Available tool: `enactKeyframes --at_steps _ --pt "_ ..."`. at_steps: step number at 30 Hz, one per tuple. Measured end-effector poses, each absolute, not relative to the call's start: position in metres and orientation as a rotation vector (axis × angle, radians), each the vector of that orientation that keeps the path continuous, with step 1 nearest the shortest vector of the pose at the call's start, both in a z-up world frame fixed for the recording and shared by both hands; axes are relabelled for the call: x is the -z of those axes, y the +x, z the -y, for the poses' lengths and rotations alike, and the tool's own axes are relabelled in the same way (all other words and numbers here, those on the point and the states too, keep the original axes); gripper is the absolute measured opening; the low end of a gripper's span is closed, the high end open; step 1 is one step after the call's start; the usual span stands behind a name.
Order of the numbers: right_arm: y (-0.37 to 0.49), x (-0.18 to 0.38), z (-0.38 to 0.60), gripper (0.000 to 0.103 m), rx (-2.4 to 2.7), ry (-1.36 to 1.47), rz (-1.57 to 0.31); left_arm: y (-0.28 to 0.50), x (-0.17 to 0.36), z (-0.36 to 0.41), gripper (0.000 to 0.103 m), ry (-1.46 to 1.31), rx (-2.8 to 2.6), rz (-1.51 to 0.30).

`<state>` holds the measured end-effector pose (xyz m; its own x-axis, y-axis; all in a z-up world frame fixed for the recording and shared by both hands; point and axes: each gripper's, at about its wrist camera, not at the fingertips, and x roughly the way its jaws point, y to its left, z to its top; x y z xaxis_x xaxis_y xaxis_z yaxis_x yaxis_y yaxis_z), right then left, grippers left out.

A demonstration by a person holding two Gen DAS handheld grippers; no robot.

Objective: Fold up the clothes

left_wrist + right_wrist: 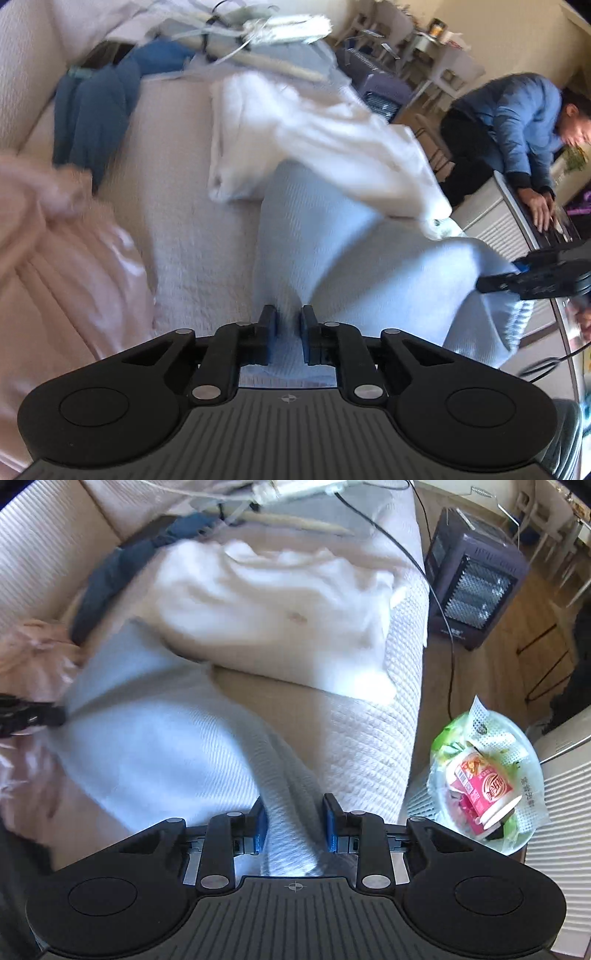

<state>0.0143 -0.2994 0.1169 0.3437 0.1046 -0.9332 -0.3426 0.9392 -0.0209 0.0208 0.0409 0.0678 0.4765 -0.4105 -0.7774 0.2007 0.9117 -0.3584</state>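
Both tools grip the pale-blue waffle-knit garment [155, 738] — left tool [289, 321] pinched narrow, right tool [295, 808] wider on a bunched edge. Risk: uneven tension pulls fabric free — skewing the fold.

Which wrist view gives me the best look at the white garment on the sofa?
The right wrist view: the white garment lies nearly whole and unobstructed beyond the light blue garment. The left wrist view shows it blurrier, at a slant.
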Motion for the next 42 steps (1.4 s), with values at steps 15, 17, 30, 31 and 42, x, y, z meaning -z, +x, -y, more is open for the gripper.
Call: enactKeyframes --at_steps 15,17,30,31,42 --pt "-0.024 -0.140 0.378 0.082 -0.358 0.139 -1.056 0.003 -0.072 -0.054 0.066 -0.329 0.388 -0.958" --pt "-0.036 -0.145 0.392 0.086 -0.376 0.218 -1.074 0.004 -0.079 -0.057 0.067 -0.346 0.377 -0.924" --pt "-0.057 -0.076 0.411 0.081 -0.427 0.510 -1.217 0.028 -0.061 -0.036 0.086 -0.375 0.312 -0.955" --pt "-0.059 -0.079 0.408 0.050 -0.440 0.488 -1.213 0.027 -0.062 -0.036 0.086 -0.370 0.306 -0.955" --pt "-0.063 -0.063 0.410 0.038 -0.451 0.462 -1.169 -0.008 -0.090 -0.024 0.086 -0.342 0.366 -0.868"
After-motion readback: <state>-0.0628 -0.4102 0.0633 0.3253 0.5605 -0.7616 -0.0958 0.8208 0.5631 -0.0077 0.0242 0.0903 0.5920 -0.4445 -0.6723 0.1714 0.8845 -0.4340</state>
